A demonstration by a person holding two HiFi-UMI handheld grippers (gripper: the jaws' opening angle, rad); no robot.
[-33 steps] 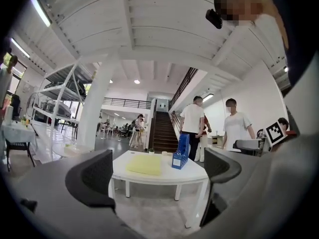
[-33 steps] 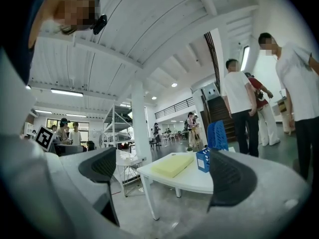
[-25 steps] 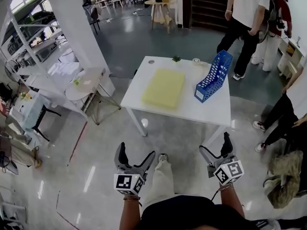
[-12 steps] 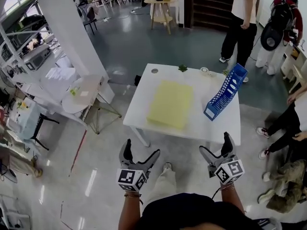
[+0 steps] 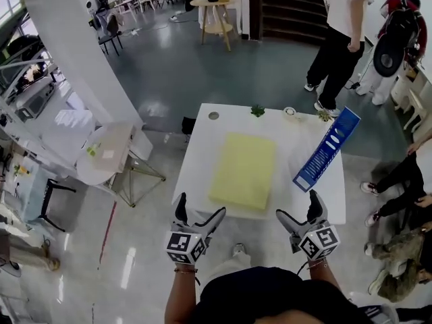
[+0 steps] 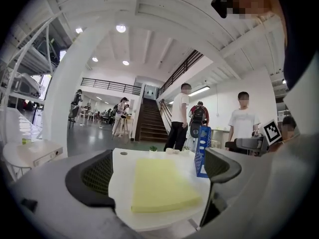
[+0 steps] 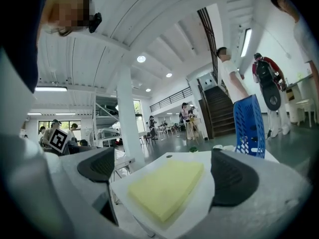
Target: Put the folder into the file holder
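Note:
A pale yellow folder (image 5: 244, 170) lies flat on the white table (image 5: 202, 150), left of a blue file holder (image 5: 327, 148) that stands upright near the table's right edge. My left gripper (image 5: 199, 212) hangs open just short of the table's near edge, level with the folder's left corner. My right gripper (image 5: 299, 208) is open too, by the near right edge. Both hold nothing. In the left gripper view the folder (image 6: 162, 185) lies ahead between the jaws, the file holder (image 6: 202, 151) beyond it. The right gripper view shows the folder (image 7: 167, 188) and the file holder (image 7: 249, 126).
Small items, among them a little green plant (image 5: 258, 111), sit along the table's far edge. Two people (image 5: 341, 32) stand beyond the table; another person's legs (image 5: 398, 181) show at the right. A round white side table (image 5: 108, 150) stands to the left, beside a white pillar (image 5: 71, 46).
The table, folder and file holder have come nearer in the head view as I walk up. Both grippers now reach the table's near edge, still open.

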